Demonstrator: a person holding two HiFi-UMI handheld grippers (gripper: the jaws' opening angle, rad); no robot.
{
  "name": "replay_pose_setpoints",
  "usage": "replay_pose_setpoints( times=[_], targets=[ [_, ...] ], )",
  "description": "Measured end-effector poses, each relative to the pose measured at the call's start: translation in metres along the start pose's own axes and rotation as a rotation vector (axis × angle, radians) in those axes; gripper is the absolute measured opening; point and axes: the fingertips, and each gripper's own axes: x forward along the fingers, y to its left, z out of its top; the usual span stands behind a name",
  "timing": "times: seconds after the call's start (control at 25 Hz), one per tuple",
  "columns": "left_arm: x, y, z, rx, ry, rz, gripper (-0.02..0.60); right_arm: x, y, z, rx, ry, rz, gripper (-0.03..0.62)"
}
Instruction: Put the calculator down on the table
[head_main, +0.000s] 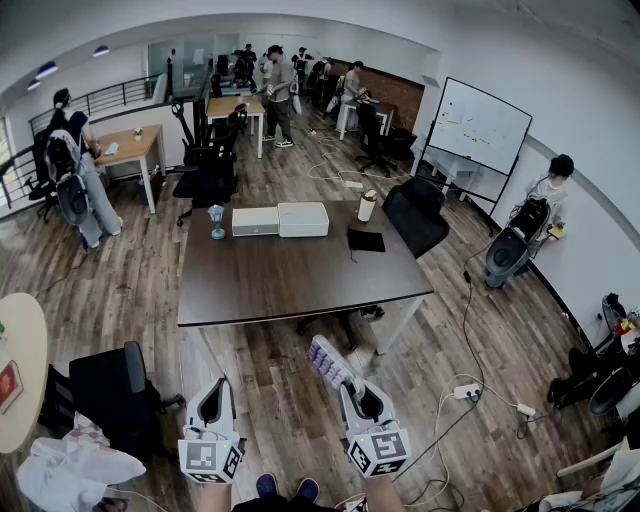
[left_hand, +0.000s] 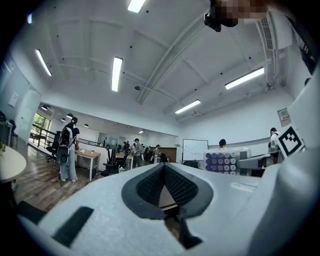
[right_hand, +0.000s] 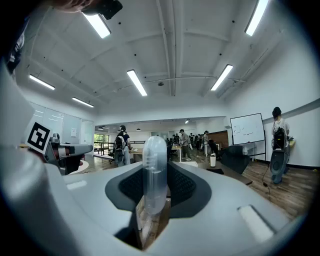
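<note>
Right gripper (head_main: 352, 392) is clamped on the calculator (head_main: 327, 362), held edge-on, level, short of the table (head_main: 300, 280). Your left gripper (head_main: 214, 390) is closed on nothing. The calculator is probably light, rigid, slick plastic; hold its long edges.

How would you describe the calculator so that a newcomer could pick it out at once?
Start at the big dark table; before its near edge, over the wooden floor, two grippers are held side by side. The calculator is the pale slab with rows of round purple keys clamped in the right gripper, while the left gripper holds nothing.
</note>
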Motion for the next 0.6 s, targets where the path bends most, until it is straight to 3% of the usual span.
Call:
replay_pose_setpoints(
  times=[0.6],
  targets=[
    [0.001,0.004,-0.002,0.001,0.014,-0.016,-0.005,0.010,0.008,-0.004,0.000,0.018,0.028,0.116]
  ],
)
